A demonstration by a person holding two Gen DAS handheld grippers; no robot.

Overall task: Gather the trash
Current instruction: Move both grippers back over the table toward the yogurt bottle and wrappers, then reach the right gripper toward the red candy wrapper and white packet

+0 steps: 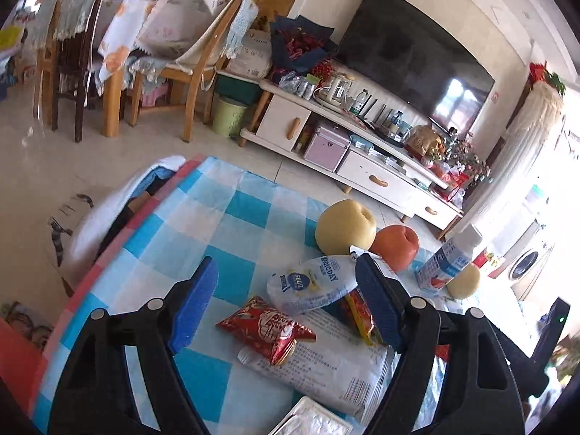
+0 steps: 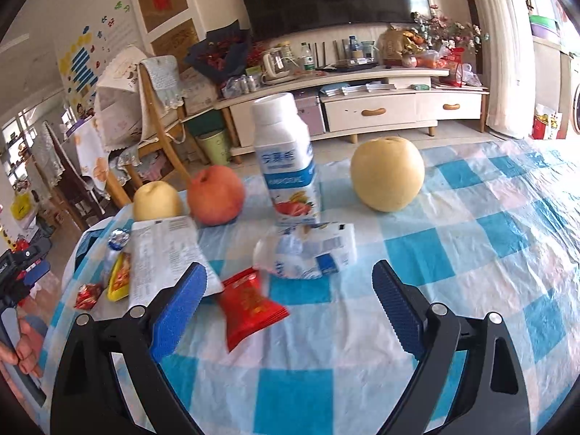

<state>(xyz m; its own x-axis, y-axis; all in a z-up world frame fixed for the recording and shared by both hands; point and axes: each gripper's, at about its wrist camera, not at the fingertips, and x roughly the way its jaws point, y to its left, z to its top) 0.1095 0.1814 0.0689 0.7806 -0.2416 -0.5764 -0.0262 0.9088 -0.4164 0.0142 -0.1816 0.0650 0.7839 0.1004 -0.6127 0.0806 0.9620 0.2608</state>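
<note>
Your left gripper [image 1: 286, 308] stands open over the litter, nothing pinched: between its blue pads lie the small red wrapper [image 1: 266, 328], the round foil lid [image 1: 311, 284] above it and the white printed bag [image 1: 326, 366] beneath. Your right gripper [image 2: 290, 306] is open too, empty, with the red snack pouch [image 2: 250, 302] low centre between its fingers and the crumpled clear-and-white wrapper [image 2: 306, 252] just beyond.

Take one piece per hand. For the left, I would settle on the small red wrapper, since it lies on top; come down so the pads close across its short side, and keep clear of the yellow strip [image 1: 360, 311] touching the right pad. For the right, drop onto the pouch and pinch its body, not a loose corner.

Mind the upright yoghurt bottle [image 2: 288, 161] at frame centre in the right view; it looks easy to tip, and the red apple [image 2: 215, 195] and big pear [image 2: 387, 174] flank it. The checked tablecloth [image 2: 453, 290] gives open room to the right. In the left view the table edge [image 1: 119, 235] runs close along the left, so lift toward the middle.
</note>
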